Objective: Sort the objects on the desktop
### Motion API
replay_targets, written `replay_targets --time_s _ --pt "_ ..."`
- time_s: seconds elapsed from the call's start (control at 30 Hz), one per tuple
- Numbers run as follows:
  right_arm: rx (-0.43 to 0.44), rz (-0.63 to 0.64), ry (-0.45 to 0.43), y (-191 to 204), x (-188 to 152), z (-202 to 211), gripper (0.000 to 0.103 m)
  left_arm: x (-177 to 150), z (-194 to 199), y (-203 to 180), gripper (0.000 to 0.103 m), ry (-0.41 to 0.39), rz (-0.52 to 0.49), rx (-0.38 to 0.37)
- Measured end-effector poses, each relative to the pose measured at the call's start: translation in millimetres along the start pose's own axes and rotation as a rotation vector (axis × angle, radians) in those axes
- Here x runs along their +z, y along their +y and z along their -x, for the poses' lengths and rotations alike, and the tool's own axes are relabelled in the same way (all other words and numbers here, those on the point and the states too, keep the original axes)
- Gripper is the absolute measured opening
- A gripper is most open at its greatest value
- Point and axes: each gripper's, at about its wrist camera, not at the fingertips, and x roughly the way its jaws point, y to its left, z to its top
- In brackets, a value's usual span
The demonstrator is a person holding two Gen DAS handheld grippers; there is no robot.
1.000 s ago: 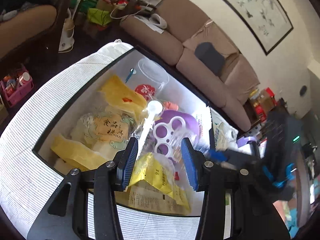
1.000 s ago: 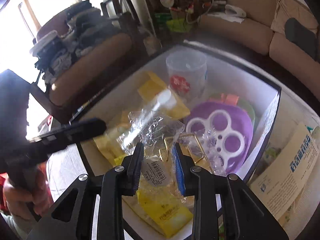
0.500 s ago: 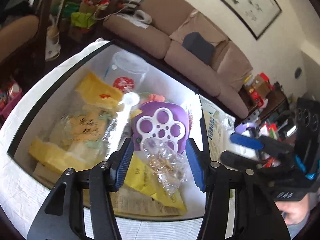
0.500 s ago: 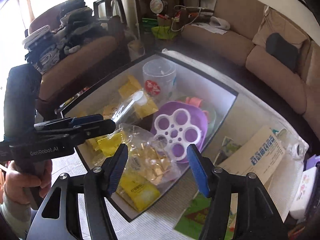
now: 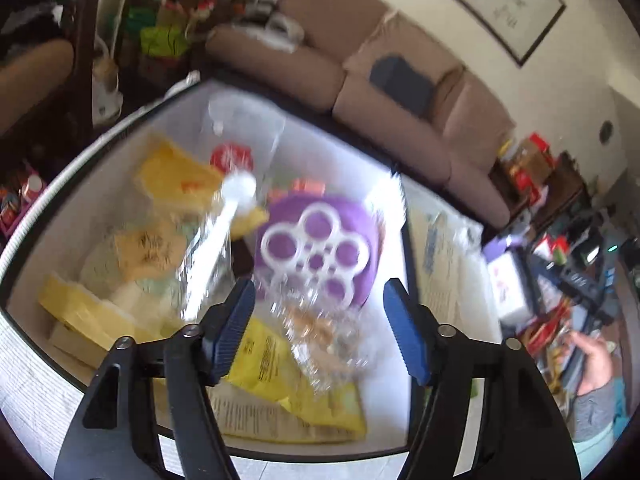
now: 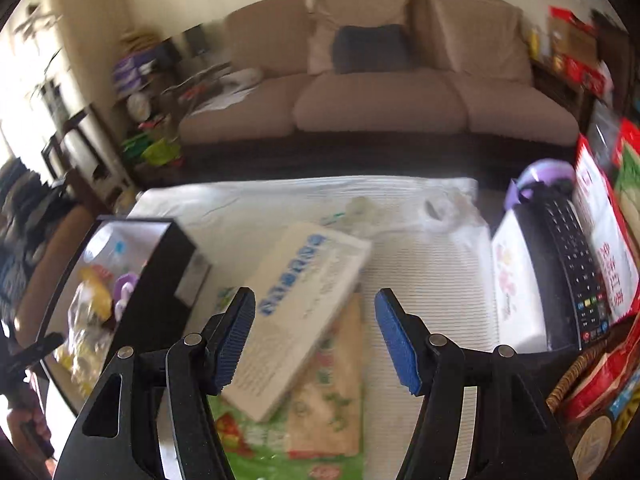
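Desktop clutter fills the black-rimmed box (image 5: 404, 248) at the table's left: a clear crinkled bag (image 5: 320, 332) lies on yellow packets near a purple perforated lid (image 5: 316, 252). Left gripper (image 5: 316, 332) hangs wide open above that bag, gripping nothing. Right gripper (image 6: 314, 336) gapes empty over a white booklet (image 6: 308, 300). Motion blur smears the labels.

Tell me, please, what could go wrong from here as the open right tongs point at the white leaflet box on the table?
The white leaflet box lies tilted across a green-printed packet, so the right tongs, open, might pinch both or slide the box off. The remote control rests on a white floral box close by; a wide sweep could knock it. In the storage box, the clear bag sits loosely atop the pile below the open left tongs and could snag.
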Motion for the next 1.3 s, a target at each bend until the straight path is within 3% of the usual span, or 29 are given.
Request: replay_targets --time_s 0.1,0.33,0.4,0.47,0.53,0.57,0.7,0.83,0.93,1.0,1.03,1.3 --pt "0.016 -0.053 0.014 -20.5 8.5 -22.5 0.065 2.4 2.9 -22.9 0.065 -0.012 -0.041 -0.069" --pt "0.076 -0.115 0.104 -44.3 0.8 -92.0 0.07 24.7 -63.9 -122.8 0.066 0.172 -0.264 -0.134" --pt "0.1 -0.129 0.116 -47.3 -5.5 -111.0 0.07 34.8 -95.6 -148.0 0.066 0.212 -0.298 -0.106" --pt "0.125 -0.15 0.103 -47.9 -9.9 -122.0 0.07 42.7 -132.9 -171.5 0.065 0.258 -0.32 -0.023" --pt "0.145 -0.172 0.075 -47.1 -14.5 -124.7 0.067 43.5 -169.0 -189.3 0.065 0.315 -0.32 -0.028" --pt "0.156 -0.183 0.065 -47.8 -16.9 -125.1 0.061 41.1 -185.9 -194.8 0.065 0.334 -0.321 0.006" --pt "0.201 -0.204 0.065 -50.6 -31.2 -118.6 0.043 20.4 -244.5 -197.2 0.064 0.39 -0.305 0.15" --pt "0.249 -0.189 0.126 -45.9 -49.0 -118.4 0.042 -5.3 -266.5 -178.5 0.064 0.405 -0.267 0.25" --pt "0.262 -0.156 0.158 -35.3 -58.0 -119.8 0.042 -21.4 -270.7 -170.1 0.065 0.388 -0.3 0.312" --pt "0.269 -0.139 0.181 -28.5 -62.2 -124.9 0.042 -32.8 -277.2 -161.2 0.065 0.444 -0.283 0.29" --pt "0.276 -0.135 0.192 -25.1 -64.2 -127.6 0.042 -39.2 -278.3 -156.0 0.065 0.479 -0.242 0.244" --pt "0.323 -0.089 0.243 -18.2 -90.9 -106.6 0.044 -72.9 -223.8 -140.5 0.065 0.554 -0.135 0.1"
